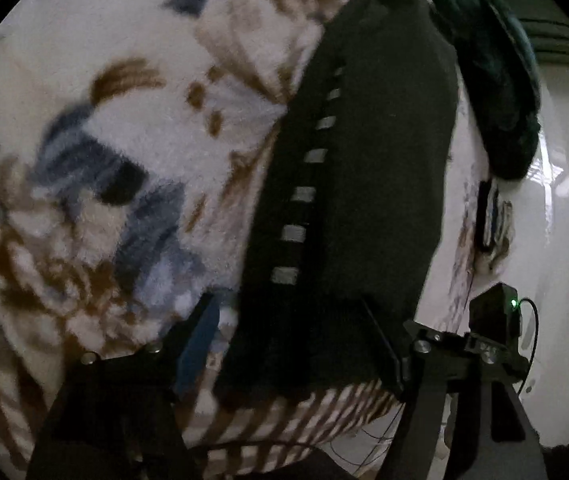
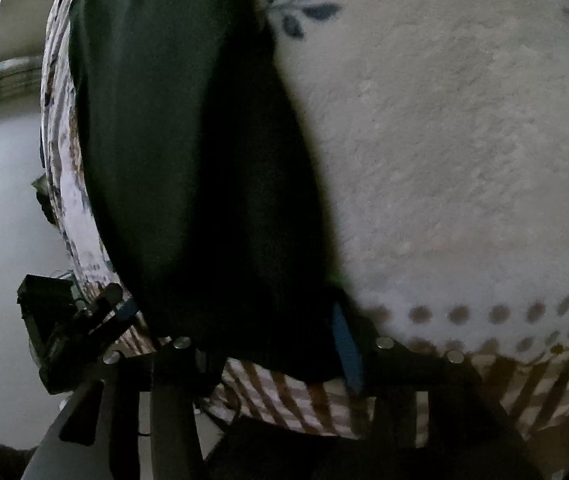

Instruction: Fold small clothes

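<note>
Your grippers straddle a long black knit garment [image 1: 364,184] on a fuzzy cream patterned blanket [image 1: 132,128].
Left gripper [image 1: 292,344] and right gripper [image 2: 260,344] stand wide open around its soft hem, gripping nothing.

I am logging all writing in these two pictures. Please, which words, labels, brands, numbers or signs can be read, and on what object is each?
None: no word, number or brand is readable in either view.
Dark garment: only plain grey dashes in a row, no letters.
Fleece blanket: only printed leaves, dots and stripes.
Small stacked items at the blanket's edge: too small and blurred to tell whether they bear text.
</note>
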A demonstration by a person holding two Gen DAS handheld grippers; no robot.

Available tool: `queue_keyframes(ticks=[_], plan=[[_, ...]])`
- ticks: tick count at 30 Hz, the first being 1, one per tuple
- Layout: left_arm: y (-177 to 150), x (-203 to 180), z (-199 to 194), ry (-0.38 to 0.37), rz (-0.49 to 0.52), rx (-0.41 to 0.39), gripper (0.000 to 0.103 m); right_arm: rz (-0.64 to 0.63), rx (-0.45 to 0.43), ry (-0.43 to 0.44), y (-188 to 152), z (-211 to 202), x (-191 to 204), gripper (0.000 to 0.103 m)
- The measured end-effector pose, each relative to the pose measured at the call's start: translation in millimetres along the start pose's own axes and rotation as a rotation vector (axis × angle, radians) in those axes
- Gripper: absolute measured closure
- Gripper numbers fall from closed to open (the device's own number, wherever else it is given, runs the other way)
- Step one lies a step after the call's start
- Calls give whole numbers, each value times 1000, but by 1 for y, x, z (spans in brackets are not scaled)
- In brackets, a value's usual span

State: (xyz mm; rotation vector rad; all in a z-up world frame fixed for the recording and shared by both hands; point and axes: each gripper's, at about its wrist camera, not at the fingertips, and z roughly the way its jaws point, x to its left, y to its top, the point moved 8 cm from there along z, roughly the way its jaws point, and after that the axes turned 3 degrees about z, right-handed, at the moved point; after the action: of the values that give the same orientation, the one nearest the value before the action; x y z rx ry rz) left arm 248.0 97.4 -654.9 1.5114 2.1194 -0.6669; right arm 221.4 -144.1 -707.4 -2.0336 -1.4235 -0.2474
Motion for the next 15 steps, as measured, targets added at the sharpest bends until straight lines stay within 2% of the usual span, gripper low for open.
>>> queue_keyframes(ticks=[2, 4, 6, 7, 8, 9, 11, 15], plan=[[3, 2, 7, -9, 3, 7, 33, 15, 9, 30, 2, 5, -4, 51], [5, -3, 16, 9, 23, 13, 27, 32, 20, 88, 3, 19, -2, 48], [3, -5, 14, 58, 65, 15, 27, 43, 9, 137, 6, 24, 1, 46], [1, -11, 14, 82, 104, 9, 32, 47, -5, 151, 6, 24, 2, 51], [0, -16, 11, 86, 128, -5, 47, 54, -17, 159, 5, 23, 3, 81], [-4, -19, 9, 111, 165, -2, 93, 56, -10, 176, 3, 22, 6, 93], [-6, -26, 5, 137, 193, -10, 95, 52, -25, 193, -1, 14, 13, 93], [-8, -53, -19, 65, 174, -57, 95, -6, -64, 237, -8, -19, 39, 93]])
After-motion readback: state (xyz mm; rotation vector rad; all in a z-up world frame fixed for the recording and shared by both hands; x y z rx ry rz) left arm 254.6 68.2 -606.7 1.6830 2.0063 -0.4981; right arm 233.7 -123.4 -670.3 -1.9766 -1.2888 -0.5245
